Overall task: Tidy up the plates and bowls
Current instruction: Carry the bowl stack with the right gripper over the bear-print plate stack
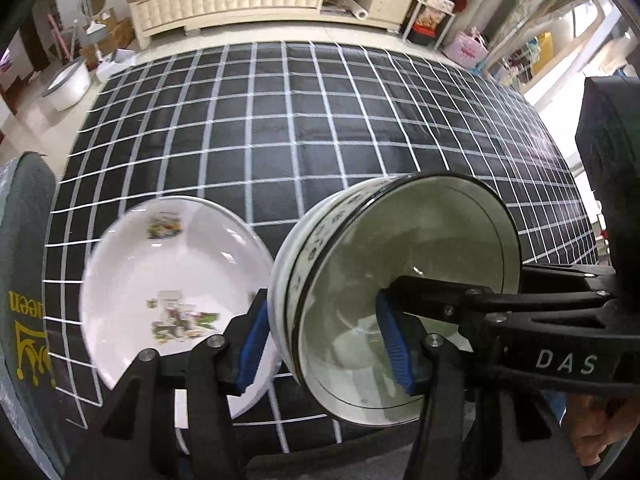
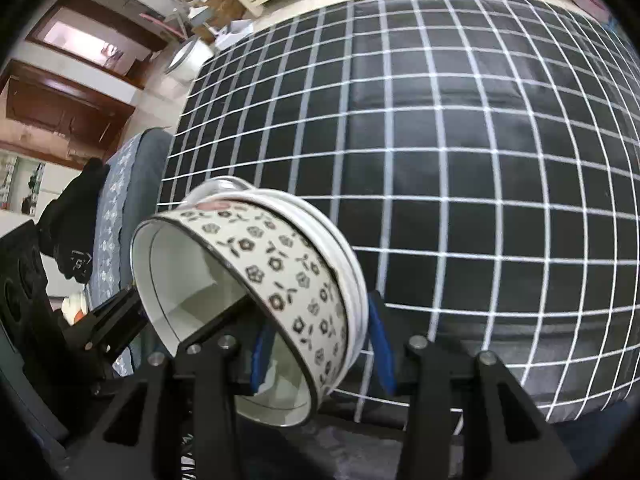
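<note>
The flower-patterned bowl [image 2: 280, 280] hangs tipped on its side above the desk's [image 1: 320, 120] near edge, both my tools pinching its wall: left tool [image 1: 324, 344], right tool [image 2: 320, 348]. The white plate [image 1: 172, 280] sits beside it, near the left edge.

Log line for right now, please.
left claw: shut on bowl stack | right claw: shut on bowl stack | stack: tilted, above checked cloth | plate: on cloth
</note>
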Available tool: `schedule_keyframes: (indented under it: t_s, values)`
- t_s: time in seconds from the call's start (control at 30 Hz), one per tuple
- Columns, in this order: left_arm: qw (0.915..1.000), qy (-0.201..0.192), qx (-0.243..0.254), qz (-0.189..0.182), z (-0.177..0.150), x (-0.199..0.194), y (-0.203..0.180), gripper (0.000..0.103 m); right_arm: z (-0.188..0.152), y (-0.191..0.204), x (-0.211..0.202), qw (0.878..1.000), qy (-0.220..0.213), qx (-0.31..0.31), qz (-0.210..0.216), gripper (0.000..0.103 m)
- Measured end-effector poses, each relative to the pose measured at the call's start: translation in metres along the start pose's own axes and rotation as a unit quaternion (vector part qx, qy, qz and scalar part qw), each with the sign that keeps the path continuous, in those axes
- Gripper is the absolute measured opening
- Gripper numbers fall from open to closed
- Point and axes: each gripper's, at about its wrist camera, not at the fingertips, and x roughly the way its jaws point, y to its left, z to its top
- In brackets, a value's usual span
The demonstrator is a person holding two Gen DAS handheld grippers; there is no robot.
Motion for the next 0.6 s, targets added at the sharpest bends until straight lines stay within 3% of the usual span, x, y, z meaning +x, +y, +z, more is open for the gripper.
schedule_keyframes:
  t_s: [0.37,0.6]
  values:
    - [0.9976,-0.017,-0.056,0.038,-0.014,-0.034,0.071,0.050,0.017,0.066,0.038,0.998,0.028,-0.049,0.017,0.048]
    - [0.9950,-0.008,-0.088,0.047,-0.020,-0.028,0.090,0.050,0.020,0.089,0.069,0.996,0.058,-0.060,0.021,0.048]
